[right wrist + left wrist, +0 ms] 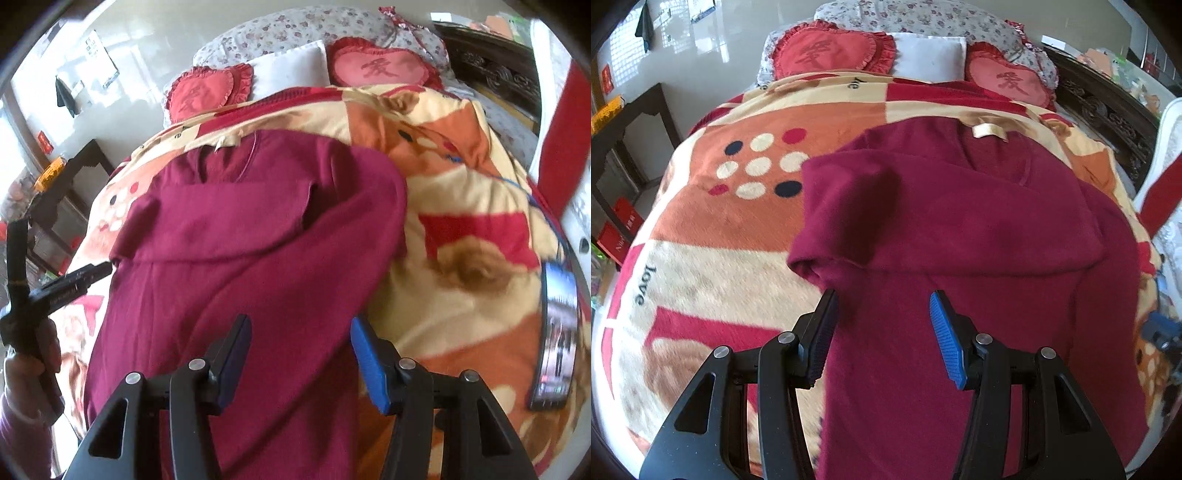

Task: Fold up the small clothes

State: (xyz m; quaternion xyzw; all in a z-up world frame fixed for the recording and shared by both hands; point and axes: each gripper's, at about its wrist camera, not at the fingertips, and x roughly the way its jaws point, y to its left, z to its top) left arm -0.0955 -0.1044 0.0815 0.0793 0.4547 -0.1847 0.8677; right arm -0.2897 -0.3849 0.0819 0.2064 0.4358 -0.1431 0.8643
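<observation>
A maroon sweater (960, 229) lies flat on a patterned blanket (713, 221), its collar label (988, 131) at the far end. One sleeve is folded across the chest. In the right wrist view the other sleeve (332, 229) lies slanted over the sweater's body (177, 295). My left gripper (883, 297) hovers open over the sweater's near left edge, with nothing between its pads. My right gripper (300, 323) is open above the slanted sleeve, and its blue pads (369, 365) do not pinch any cloth. The left gripper (77, 277) also shows at the left of the right wrist view, held by a hand (26, 362).
Two red heart cushions (827, 48) and a white pillow (927, 55) sit at the bed's head. A phone (557, 332) lies on the blanket (461, 229) to the right of the sweater. A dark wooden table (631, 122) stands left of the bed, and a carved bed frame (1108, 107) runs along the right.
</observation>
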